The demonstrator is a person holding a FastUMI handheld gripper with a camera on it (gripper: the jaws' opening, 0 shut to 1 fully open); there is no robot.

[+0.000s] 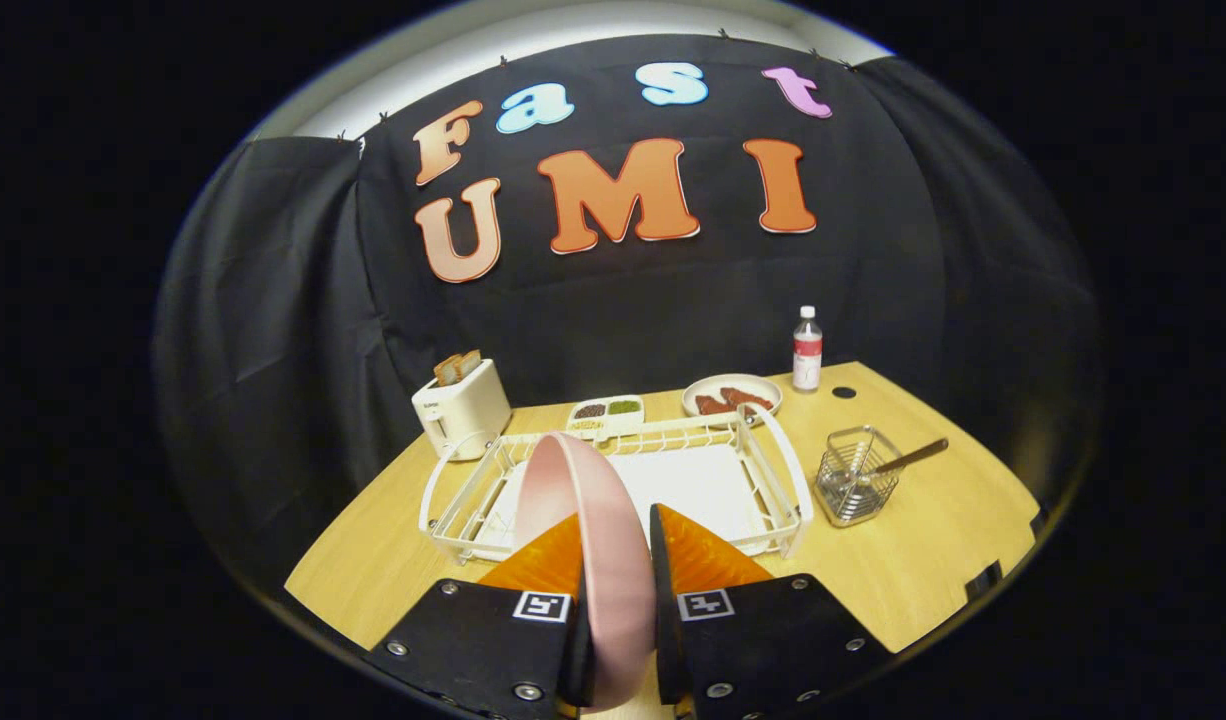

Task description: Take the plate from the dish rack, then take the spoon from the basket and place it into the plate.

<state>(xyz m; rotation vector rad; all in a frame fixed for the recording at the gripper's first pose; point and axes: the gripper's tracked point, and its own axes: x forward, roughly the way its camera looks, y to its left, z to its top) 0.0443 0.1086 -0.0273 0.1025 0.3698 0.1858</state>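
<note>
The pink plate (598, 540) stands on edge, pinched between the two fingers of the gripper (618, 545), one finger pressed against each face, so the tongs are clenched on it. Its rim arches up and forward from the fingers, and it sits over the near side of the white wire dish rack (773, 450); whether its lower edge touches the rack or has come clear of it I cannot tell, since the fingers hide that part. The rack has a white tray inside it and looped handles at its ends, and it rests on a light wooden table (933, 540).

To the right of the rack, a little apart from it, stands a small wire basket (853, 490). The spoon (908, 458) leans in it, its wooden handle sticking out toward the right over the basket's rim.

Behind the rack, near the table's far edge, lies a small white divided dish (606, 410) with dark and green contents. Right of that is a round plate of reddish food (731, 396), and beyond it an upright clear bottle (807, 350) with a red label and a white cap. At the far left corner, just beside the rack's end, sits a white toaster (461, 408) with two slices of toast (457, 368) poking up from its slots.
</note>
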